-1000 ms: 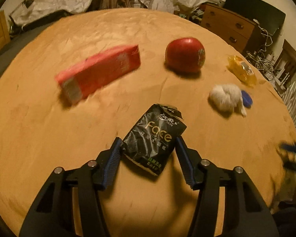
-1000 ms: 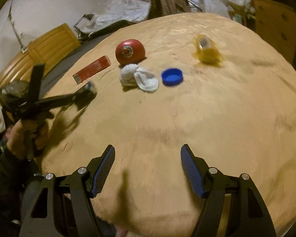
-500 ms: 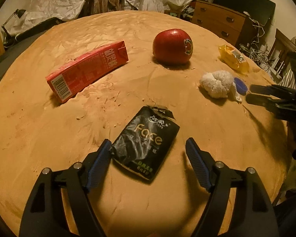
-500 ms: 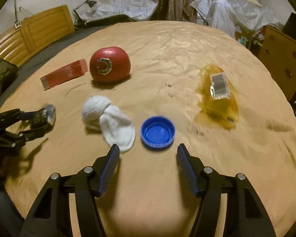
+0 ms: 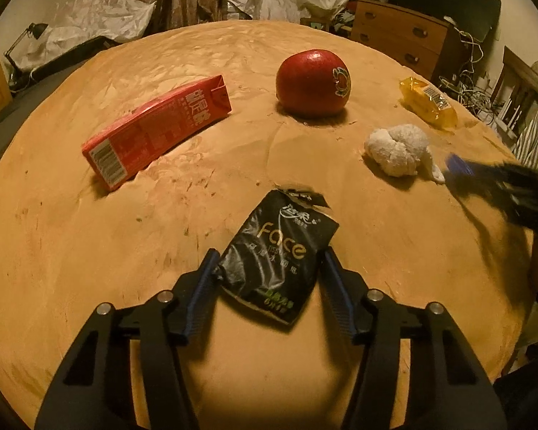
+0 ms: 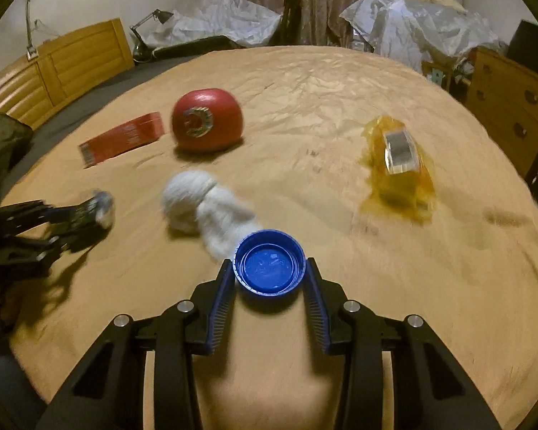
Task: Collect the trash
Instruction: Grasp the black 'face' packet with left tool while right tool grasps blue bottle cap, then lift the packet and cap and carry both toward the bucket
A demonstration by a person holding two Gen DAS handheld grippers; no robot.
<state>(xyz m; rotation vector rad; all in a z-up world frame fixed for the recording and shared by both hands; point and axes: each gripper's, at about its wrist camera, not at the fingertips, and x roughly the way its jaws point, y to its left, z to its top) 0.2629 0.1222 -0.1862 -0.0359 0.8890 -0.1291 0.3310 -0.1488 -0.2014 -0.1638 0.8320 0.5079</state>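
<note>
The left gripper [image 5: 269,261] is closed on a black crinkled plastic packet with gold letters [image 5: 278,251]; both blue-padded fingers [image 5: 202,286] press its lower sides, near the front edge of the round table with the tan cloth [image 5: 89,233]. Whether the packet is lifted off the cloth I cannot tell.

The right gripper [image 6: 269,268] holds a blue plastic bottle cap [image 6: 270,262] between its fingers, open side up, also close to the front edge of the table [image 6: 448,286]. Just beside the cap, to its left, lies a white crumpled tissue ball [image 6: 201,208]. Further toward the middle stands a red round apple with a sticker [image 6: 206,122], and to the left of it a flat red paper carton [image 6: 122,139] lies on its side. A yellow transparent wrapper with a label [image 6: 400,165] lies toward the right edge, well apart from the cap.
</note>
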